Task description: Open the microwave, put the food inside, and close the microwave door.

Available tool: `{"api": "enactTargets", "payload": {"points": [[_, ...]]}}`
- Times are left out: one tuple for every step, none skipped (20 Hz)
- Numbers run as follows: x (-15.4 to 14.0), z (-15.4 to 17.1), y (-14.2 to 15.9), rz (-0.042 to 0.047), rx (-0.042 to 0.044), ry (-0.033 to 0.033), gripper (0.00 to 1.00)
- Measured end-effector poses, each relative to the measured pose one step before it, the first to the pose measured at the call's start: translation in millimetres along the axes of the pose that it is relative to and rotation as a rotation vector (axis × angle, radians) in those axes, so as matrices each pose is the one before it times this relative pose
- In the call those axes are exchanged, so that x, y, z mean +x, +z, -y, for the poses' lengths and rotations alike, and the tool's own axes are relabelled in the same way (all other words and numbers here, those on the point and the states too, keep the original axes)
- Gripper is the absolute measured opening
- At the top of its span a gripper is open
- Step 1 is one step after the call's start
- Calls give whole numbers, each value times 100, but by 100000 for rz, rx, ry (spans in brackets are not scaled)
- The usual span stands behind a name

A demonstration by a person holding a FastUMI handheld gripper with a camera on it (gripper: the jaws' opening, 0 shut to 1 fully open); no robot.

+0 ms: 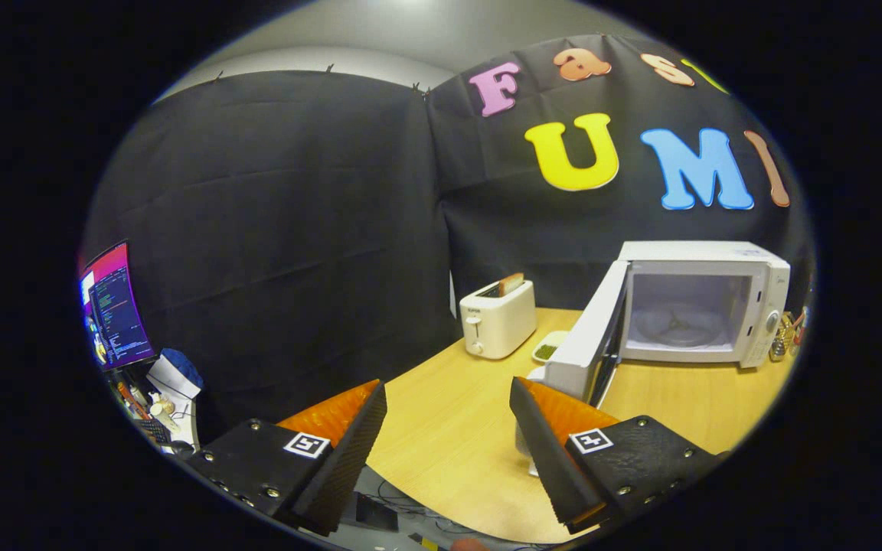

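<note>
Tool held w/ fingers spread wide apart, nothing btwn them, left finger & right finger angled inward, tips pointing fwd, tool tilted slightly, near side of scene.

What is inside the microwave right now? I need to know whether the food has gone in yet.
The microwave stands open with only its glass turntable inside; no food there. The open door hides part of the small dish behind it. The gripper is open, holding nothing.
</note>
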State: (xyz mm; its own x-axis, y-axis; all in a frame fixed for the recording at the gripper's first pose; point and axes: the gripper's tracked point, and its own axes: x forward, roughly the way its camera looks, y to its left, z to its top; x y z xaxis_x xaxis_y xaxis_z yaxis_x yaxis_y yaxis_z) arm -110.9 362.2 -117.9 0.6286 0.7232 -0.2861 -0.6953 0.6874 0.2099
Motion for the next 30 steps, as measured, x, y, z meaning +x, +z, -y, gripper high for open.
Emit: {"api": "enactTargets", "payload": {"points": [[-676,1135,1066,1794,84,-2077,98],[-616,1241,906,1951,164,-2984,98],[-516,1587,772,1223,88,-3361,98],[-427,1416,597,865,329,-3120,98],[-367,1573,270,144,621,-3187,98],[-301,1515,-73,-745,986,-3015,98],[-330,1539,-86,-391,1180,-3012,98],[-313,1520,-273,-730,860,-3205,98],[-211,1531,-465,-1171,484,-3002,98],[-445,1362,-697,-1413,153,-3023,98],[-217,1507,-461,-2343,86,-3016,98],[-295,1196,-796,-2236,87,-2525,98],[-77,1245,-624,-2327,-39,-2621,98],[90,1343,-700,-1932,284,-2347,98],[25,1293,-674,-2194,730,-2045,98],[138,1130,-779,-2453,804,-2023,98],[239,1128,-782,-2489,1010,-1817,98],[208,901,-846,-2604,855,-1674,98],[387,977,-823,-2854,581,-2002,98],[400,877,-1059,-3133,320,-1947,98],[503,842,-975,-3280,335,-1918,98],[329,343,-1077,-3544,581,-556,98],[439,321,-1105,-3534,797,31,99],[360,250,-973,-3450,503,-186,98],[384,309,-898,-3434,288,-324,99],[408,187,-790,-3184,236,-14,99],[276,144,-1100,-3363,109,-151,98],[26,178,-783,-3084,-225,-609,99],[103,197,-611,-2564,-568,-825,99],[302,417,-955,-2754,-644,-1027,99]]}}
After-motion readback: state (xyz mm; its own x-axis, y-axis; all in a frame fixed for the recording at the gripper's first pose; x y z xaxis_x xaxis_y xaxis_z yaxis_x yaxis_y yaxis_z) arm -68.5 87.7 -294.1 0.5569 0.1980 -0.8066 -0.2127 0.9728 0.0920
